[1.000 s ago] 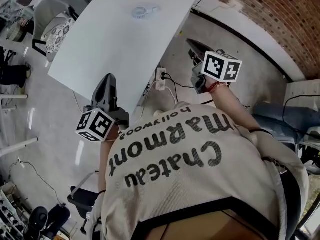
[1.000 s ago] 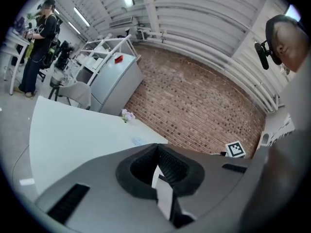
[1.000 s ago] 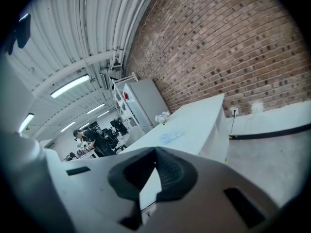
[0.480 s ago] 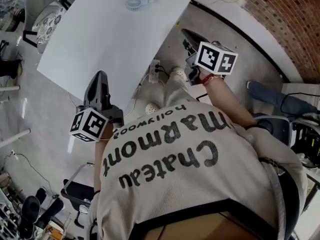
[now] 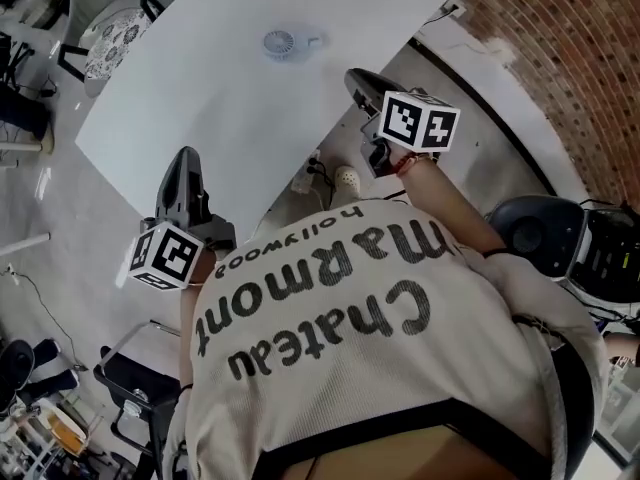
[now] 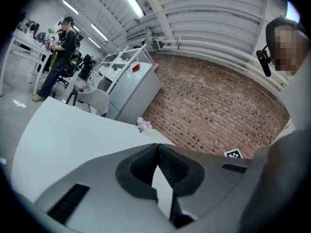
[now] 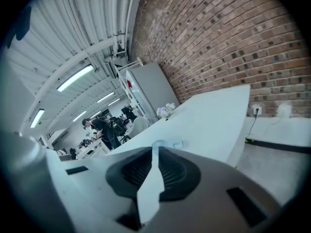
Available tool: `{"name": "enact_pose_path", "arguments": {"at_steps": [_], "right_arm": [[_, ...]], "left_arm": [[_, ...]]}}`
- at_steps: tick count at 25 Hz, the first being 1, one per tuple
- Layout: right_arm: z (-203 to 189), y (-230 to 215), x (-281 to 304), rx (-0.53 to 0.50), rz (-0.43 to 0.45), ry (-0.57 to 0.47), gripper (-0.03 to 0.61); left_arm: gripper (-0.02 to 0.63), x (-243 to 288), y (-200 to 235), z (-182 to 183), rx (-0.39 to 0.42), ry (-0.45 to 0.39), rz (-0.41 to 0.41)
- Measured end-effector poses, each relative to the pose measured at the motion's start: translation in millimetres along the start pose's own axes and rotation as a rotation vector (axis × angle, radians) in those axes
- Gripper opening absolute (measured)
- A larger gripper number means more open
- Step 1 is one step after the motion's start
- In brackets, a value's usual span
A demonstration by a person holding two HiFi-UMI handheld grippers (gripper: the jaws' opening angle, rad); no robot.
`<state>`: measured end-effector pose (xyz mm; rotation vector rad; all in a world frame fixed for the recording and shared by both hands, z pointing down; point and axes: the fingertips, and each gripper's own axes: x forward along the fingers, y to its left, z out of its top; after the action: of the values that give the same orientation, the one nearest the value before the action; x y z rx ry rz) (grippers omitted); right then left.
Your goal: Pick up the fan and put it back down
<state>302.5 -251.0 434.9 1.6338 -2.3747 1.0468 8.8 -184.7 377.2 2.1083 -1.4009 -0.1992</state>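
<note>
You are closing in on the white table (image 5: 230, 88). Over the last second both tongs have been travelling forward, and the right gripper (image 5: 356, 76) is now reaching over the table's near edge, where a moment ago it was hanging off to the side above the floor. The left gripper (image 5: 183, 160) is advancing too, though it is trailing behind, low by the near corner.

The fan (image 5: 285, 42) is not moving at all. It is lying flat on the tabletop toward the far side, handle pointing right, well apart from both tools. In the right gripper view it is sitting just beyond the jaw tips, so you are already lining that tool up on it.

The other change is in the right jaws. They were pressed together and have just been opening, and they are now showing a thin slit with nothing between them. The left jaws are meeting at their tips, empty as well.

For the task this means you are still in the approach, and the pick-up has not begun. You are probably committing the right hand to the grasp, but that slit is looking far too narrow for the fan's round body, so the jaws will need to part much wider.
</note>
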Motion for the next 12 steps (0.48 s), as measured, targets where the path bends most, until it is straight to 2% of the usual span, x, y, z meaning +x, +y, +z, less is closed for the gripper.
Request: {"name": "enact_pose_path", "arguments": {"at_steps": [8, 12], "right_arm": [[36, -18, 63, -0.06, 0.126, 0.093, 0.099], [42, -27, 92, -0.089, 0.18, 0.155, 0.155]], "left_arm": [[0.002, 37, 0, 14, -0.028, -0.074, 0.119], [0.001, 42, 0, 17, -0.038, -0.105, 0.191]]}}
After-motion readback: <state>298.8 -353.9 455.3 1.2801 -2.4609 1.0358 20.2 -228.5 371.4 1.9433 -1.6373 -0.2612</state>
